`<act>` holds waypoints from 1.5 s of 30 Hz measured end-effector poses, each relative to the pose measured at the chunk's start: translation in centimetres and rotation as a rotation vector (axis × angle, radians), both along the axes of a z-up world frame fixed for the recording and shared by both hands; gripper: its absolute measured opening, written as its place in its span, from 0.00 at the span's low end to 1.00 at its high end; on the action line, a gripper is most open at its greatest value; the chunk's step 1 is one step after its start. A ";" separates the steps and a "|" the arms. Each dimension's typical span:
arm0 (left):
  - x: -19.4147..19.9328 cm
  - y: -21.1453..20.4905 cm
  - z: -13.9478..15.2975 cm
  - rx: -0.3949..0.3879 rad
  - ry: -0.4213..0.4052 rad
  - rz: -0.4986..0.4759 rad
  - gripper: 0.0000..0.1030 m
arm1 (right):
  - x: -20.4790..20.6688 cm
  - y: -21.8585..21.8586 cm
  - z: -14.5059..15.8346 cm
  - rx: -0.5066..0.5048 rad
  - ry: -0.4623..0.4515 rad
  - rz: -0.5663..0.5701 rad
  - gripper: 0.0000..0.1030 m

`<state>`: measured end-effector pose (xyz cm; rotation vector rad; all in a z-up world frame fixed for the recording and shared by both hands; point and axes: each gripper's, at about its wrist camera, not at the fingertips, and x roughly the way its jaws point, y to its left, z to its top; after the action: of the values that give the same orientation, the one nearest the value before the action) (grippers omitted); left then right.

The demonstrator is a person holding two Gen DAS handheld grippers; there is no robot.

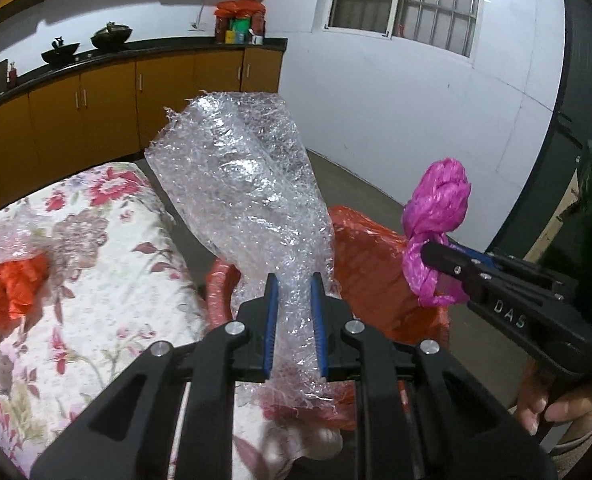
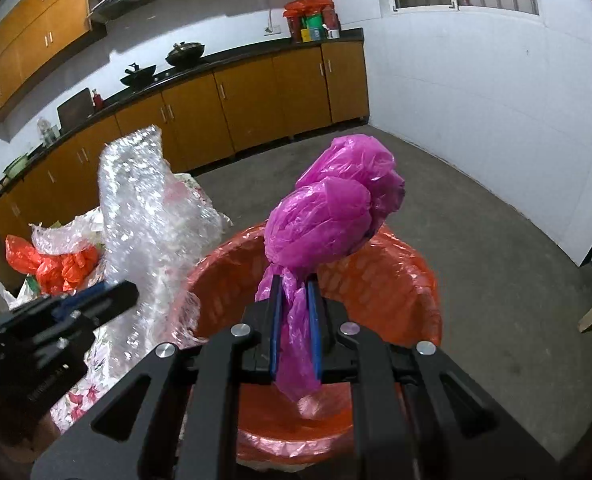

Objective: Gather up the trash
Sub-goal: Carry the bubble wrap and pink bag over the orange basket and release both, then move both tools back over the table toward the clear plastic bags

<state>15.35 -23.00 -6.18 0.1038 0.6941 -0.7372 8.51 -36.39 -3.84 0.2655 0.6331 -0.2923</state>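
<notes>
My left gripper (image 1: 293, 280) is shut on a crumpled sheet of clear bubble wrap (image 1: 239, 184) and holds it upright beside the bin; the wrap also shows in the right wrist view (image 2: 143, 216). My right gripper (image 2: 294, 280) is shut on a knotted magenta plastic bag (image 2: 332, 212) and holds it above the open mouth of a bin lined with an orange bag (image 2: 400, 280). The magenta bag (image 1: 436, 208) and the bin (image 1: 372, 248) also show in the left wrist view. The left gripper (image 2: 123, 292) shows at the left of the right wrist view.
A table with a floral cloth (image 1: 107, 280) stands left of the bin. On it lie more bubble wrap (image 2: 59, 236) and a crumpled orange bag (image 2: 55, 264). Wooden kitchen cabinets (image 2: 255, 96) run along the back wall. Bare concrete floor (image 2: 496, 240) lies to the right.
</notes>
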 end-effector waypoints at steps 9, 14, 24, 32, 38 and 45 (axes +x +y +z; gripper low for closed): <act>0.6 -1.4 -1.9 0.028 0.044 -0.010 0.31 | 0.3 -0.3 -0.5 0.031 0.003 -0.007 0.22; 1.0 -0.9 -3.0 0.045 0.063 0.010 0.39 | 0.7 -0.6 -0.7 0.026 0.012 -0.001 0.33; 1.5 3.9 -3.0 0.059 0.053 0.178 0.58 | 0.2 -0.2 -0.4 -0.022 0.011 -0.013 0.33; 1.6 11.2 -2.7 0.130 -0.024 0.381 0.61 | 1.1 3.0 0.5 -0.064 -0.020 0.044 0.41; 1.7 17.3 -2.5 0.186 -0.083 0.528 0.61 | 2.6 6.7 1.0 -0.081 -0.029 0.127 0.41; 1.5 25.5 -2.6 0.211 -0.105 0.717 0.61 | 5.7 13.4 1.2 -0.066 -0.039 0.309 0.41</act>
<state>16.84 2.47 -8.77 0.0776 0.6472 0.0292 14.18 -23.01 -2.60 0.1072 0.6146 -0.0104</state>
